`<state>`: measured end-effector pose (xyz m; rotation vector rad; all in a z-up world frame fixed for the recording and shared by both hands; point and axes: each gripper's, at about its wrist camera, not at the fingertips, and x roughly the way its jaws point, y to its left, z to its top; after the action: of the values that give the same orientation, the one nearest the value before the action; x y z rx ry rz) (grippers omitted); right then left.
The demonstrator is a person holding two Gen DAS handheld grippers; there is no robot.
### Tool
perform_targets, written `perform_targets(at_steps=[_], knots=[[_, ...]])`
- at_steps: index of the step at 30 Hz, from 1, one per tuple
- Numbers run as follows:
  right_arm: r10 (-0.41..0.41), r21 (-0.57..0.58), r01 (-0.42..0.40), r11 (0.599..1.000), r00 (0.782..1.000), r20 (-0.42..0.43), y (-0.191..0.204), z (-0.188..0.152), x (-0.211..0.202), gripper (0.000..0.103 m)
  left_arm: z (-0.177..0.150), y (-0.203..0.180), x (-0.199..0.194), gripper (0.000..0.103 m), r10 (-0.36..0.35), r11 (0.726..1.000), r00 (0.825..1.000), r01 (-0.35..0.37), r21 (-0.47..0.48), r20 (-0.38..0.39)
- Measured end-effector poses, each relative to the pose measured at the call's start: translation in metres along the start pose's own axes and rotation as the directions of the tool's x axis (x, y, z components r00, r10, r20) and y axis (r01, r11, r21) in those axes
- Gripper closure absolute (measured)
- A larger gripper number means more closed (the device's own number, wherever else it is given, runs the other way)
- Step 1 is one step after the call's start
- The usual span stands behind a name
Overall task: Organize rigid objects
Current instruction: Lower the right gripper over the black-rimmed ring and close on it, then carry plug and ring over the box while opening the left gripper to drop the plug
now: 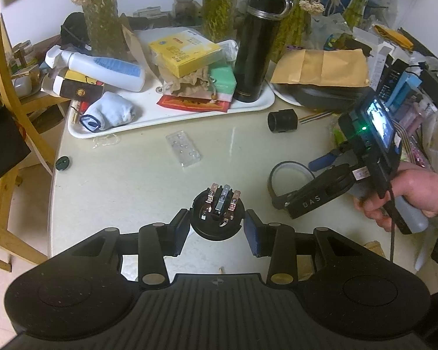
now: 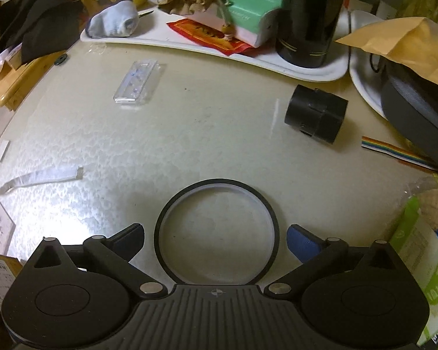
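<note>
A black round part with copper terminals (image 1: pixel 217 217) stands on the cream table between the fingers of my left gripper (image 1: pixel 216 232). The jaws are open around it with small gaps on both sides. My right gripper (image 2: pixel 216 243) is open around a black-rimmed clear ring lid (image 2: pixel 216 230) that lies flat on the table; the same ring (image 1: pixel 280 180) shows in the left wrist view under the right gripper body (image 1: pixel 321 195). A black cylinder (image 2: pixel 316 115) lies on its side farther back. A clear plastic case (image 2: pixel 138 81) lies at the left middle.
A white tray (image 1: pixel 172 119) at the back holds a black flask (image 1: pixel 255 43), boxes, a white bottle and a sock. A brown envelope (image 1: pixel 321 67) sits on a dark dish at right. A rainbow ribbon cable (image 2: pixel 394 151), a small black disc (image 1: pixel 62 163) and a wooden chair are nearby.
</note>
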<state>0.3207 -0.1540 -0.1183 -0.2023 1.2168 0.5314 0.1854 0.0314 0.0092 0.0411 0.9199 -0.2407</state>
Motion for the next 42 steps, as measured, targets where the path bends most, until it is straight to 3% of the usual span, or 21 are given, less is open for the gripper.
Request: perform_targets(at_steps=[6,9,15,26,42], knots=[[-0.042,-0.034,0.042,0.999,0.999,0.002,0.005,0.0,0.004,0.001,0.0,-0.001,0.001,0.063,-0.002,1.0,1.0,0.002,0.004,0.001],[-0.05,-0.048,0.051,0.998,0.998,0.023,0.008,0.0,0.001,0.011,-0.001,-0.001,0.001,0.063,-0.002,1.0,1.0,0.002,0.006,-0.001],[-0.041,-0.067,0.041,0.997,0.999,0.005,0.019,0.001,-0.002,0.012,-0.003,-0.002,-0.001,0.063,-0.005,1.0,1.0,0.005,0.008,0.002],[-0.067,-0.076,0.071,0.995,0.997,0.047,0.035,0.006,-0.029,0.012,-0.007,-0.004,-0.003,0.063,-0.01,1.0,1.0,0.009,0.018,0.002],[-0.05,-0.027,0.053,0.998,0.993,0.108,0.044,-0.017,-0.112,0.012,-0.021,-0.013,-0.017,0.063,-0.025,0.999,1.0,0.026,0.029,-0.009]])
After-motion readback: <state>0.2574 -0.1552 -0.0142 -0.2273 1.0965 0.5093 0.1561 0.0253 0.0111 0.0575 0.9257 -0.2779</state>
